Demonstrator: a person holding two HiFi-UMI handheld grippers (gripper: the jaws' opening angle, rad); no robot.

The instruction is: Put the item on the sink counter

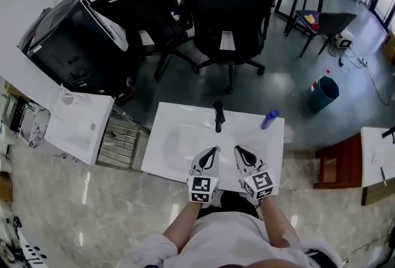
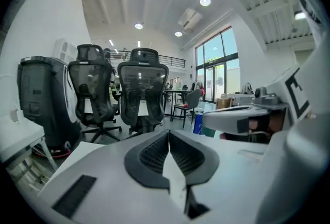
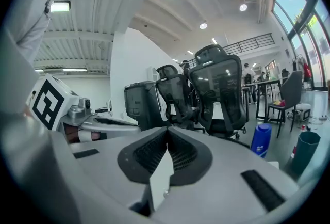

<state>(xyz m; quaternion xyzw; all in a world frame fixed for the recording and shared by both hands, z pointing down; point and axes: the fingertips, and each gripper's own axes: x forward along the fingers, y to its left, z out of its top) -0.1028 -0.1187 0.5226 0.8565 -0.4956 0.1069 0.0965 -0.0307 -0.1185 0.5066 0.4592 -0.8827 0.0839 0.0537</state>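
A white sink counter [image 1: 179,121] lies just in front of me, with a black faucet [image 1: 218,116] at its back edge. A blue bottle [image 1: 270,119] lies on the counter's back right corner; it also shows in the right gripper view [image 3: 261,139]. My left gripper [image 1: 213,150] and right gripper [image 1: 239,149] hover side by side over the counter's near edge, well short of the bottle. Both are shut with nothing between their jaws, as the left gripper view [image 2: 168,132] and the right gripper view [image 3: 166,130] confirm.
Black office chairs [image 1: 228,7] stand beyond the counter. A big black machine [image 1: 68,44] and a second white basin slab [image 1: 80,128] are at the left. A teal bin [image 1: 324,94] sits on the floor at the right, near a red-brown cabinet [image 1: 336,168].
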